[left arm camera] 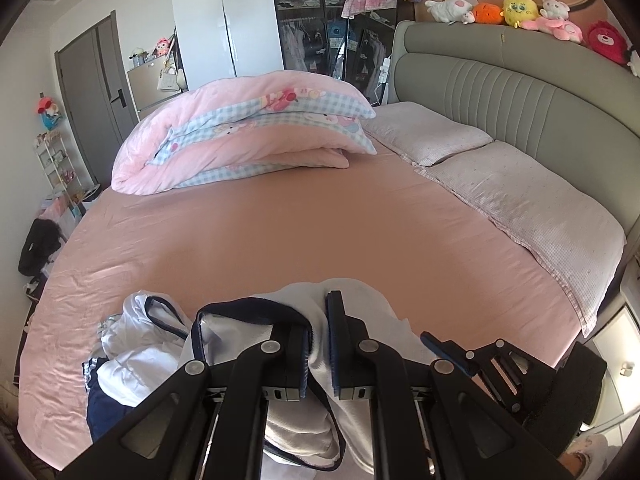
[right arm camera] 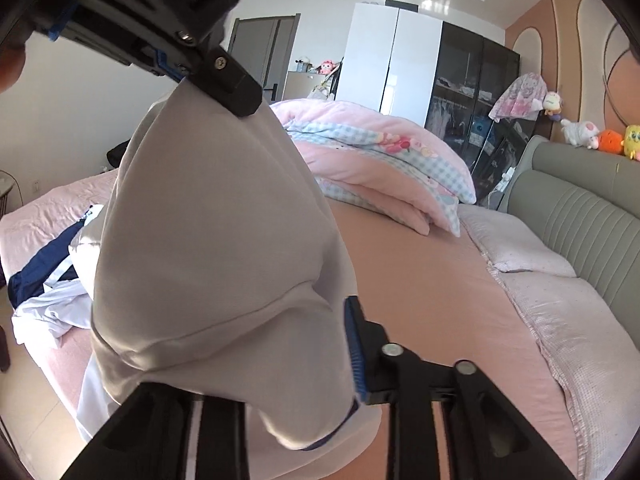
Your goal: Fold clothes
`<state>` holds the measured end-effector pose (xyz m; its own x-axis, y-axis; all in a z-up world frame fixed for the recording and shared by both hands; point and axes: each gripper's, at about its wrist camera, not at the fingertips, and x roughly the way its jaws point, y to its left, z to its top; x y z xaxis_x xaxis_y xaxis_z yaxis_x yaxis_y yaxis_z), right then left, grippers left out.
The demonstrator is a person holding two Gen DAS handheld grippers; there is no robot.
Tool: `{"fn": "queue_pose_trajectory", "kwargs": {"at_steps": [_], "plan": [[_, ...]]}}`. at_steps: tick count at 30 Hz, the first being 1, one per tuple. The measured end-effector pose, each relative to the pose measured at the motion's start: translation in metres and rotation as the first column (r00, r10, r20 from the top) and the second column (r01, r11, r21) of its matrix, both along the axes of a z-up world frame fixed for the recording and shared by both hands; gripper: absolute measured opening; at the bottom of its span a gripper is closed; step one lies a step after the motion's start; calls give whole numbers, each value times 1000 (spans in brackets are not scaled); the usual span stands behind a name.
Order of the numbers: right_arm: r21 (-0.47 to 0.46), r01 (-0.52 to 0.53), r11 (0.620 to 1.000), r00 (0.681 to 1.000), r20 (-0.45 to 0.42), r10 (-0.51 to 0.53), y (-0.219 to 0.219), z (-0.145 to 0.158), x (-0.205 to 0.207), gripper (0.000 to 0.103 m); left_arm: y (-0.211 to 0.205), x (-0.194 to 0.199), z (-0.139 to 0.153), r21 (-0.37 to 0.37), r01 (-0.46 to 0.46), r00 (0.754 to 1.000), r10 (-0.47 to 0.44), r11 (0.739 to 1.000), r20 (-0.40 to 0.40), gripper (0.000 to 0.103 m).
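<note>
Left wrist view shows our left gripper (left arm camera: pixel 318 344) low at the bottom centre of the frame, pointing across the bed, its two blue-padded fingers (left arm camera: pixel 333 336) clamped on a bunched fold of the white knit garment with navy trim (left arm camera: pixel 360 300). At the lower right of that frame the right gripper (left arm camera: pixel 452 354) juts in sideways just beside it. In the right wrist view, our right gripper (right arm camera: pixel 312 344) points across the bed too; white cloth covers its left finger and fills the gap beside the blue pad, so it appears clenched on the same garment (right arm camera: pixel 216 240), which hangs taut up to the left gripper (right arm camera: pixel 224 84) at the upper left. Draped this way, the cloth blocks much of the left half of that view. On the pink bed sheet (left arm camera: pixel 280 220) at lower left lies a rumpled heap of white and navy clothes (left arm camera: pixel 124 356). Further up sit a folded pink and blue-checked quilt (left arm camera: pixel 248 136), two pale pillows (left arm camera: pixel 520 200) and the grey padded headboard (left arm camera: pixel 500 80).
</note>
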<state>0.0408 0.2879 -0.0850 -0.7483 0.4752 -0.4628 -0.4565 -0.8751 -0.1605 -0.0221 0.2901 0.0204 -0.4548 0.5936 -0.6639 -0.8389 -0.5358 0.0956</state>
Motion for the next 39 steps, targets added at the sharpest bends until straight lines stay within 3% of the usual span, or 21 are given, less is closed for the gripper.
{"fn": "queue_pose_trajectory", "kwargs": {"at_steps": [1,5,10,20,27,28,30,32,35,39], "plan": [[-31,-1,1000,1000,-4,1,4,1,1,8,0,-1,-2,-4,-2,1000,2,1000,1,8],[-154,1,988,999,-41,-7,24,6,8,7,-1,-2,-8,-22,-11,1000,11,1000,-6,8],[-225,41,973,996,-72,-59,49,16,15,7,2,-4,-18,-61,20,1000,-20,998,8,8],[-247,73,966,994,-67,-92,75,25,20,7,9,-10,-40,-91,54,996,-46,994,81,8],[-322,60,945,995,-62,-84,84,22,18,8,6,-17,-39,-48,30,996,-26,998,88,8],[-356,53,933,996,-54,-77,88,21,17,10,5,-19,-37,-41,23,996,-20,999,88,8],[-411,63,909,996,-35,-85,94,13,18,28,3,-21,-34,-25,10,996,-8,1000,88,8],[-445,74,893,996,-15,-90,99,4,21,70,0,-23,-31,-9,-2,996,3,1000,89,8],[-482,81,873,996,18,-83,103,-14,31,73,-4,-26,-27,12,-19,996,18,1000,89,8],[-591,95,801,995,78,-61,107,-50,42,73,-7,-26,-25,17,-21,996,20,1000,82,8]]}}
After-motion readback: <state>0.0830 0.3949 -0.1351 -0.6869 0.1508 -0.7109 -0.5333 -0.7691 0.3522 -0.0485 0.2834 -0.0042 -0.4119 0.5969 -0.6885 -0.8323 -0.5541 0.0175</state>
